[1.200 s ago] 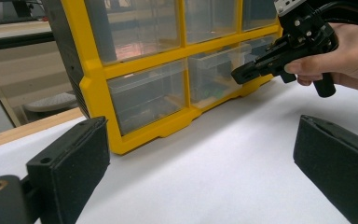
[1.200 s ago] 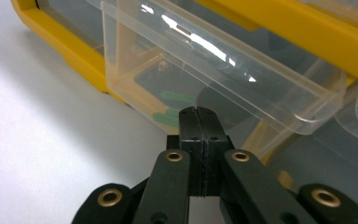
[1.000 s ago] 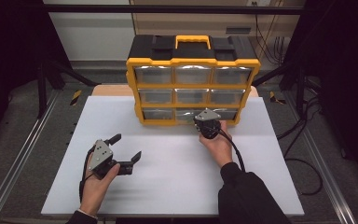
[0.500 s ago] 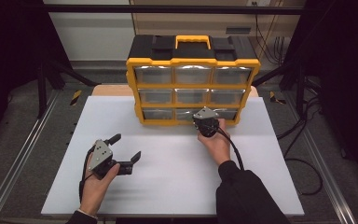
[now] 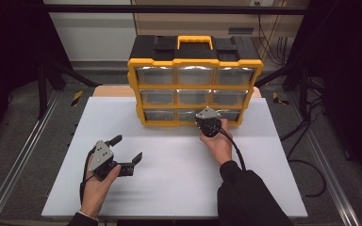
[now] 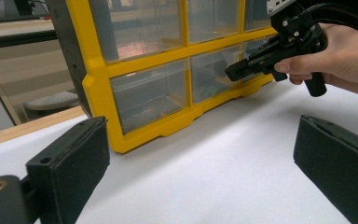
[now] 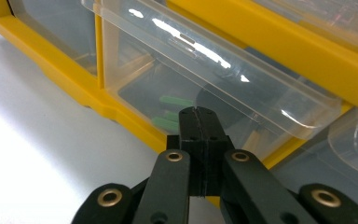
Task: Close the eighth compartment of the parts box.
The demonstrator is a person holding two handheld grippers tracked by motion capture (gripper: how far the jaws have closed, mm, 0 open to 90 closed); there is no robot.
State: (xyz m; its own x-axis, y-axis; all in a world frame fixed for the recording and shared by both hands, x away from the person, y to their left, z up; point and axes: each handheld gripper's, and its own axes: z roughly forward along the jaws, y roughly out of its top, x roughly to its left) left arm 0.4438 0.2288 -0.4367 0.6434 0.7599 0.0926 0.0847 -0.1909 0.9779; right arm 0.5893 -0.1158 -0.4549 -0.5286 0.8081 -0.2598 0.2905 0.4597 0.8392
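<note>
1. Yellow-framed plastic organiser cabinet [image 5: 195, 84] with clear drawers: at the far edge of the white surface [image 5: 179, 188]; bottom-middle clear drawer [image 7: 205, 79] looks slightly out, green parts inside.
2. Right tongs [image 5: 206, 121]: pressed together, empty, at that drawer's front; pulling it open likely remains.
3. Left tongs [image 5: 125, 148]: spread, idle, well apart.

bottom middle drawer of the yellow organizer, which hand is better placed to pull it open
Right, most likely. The right tool sits shut at the front of the bottom middle drawer of the organizer. The left tool is open, well back on the white table.
</note>
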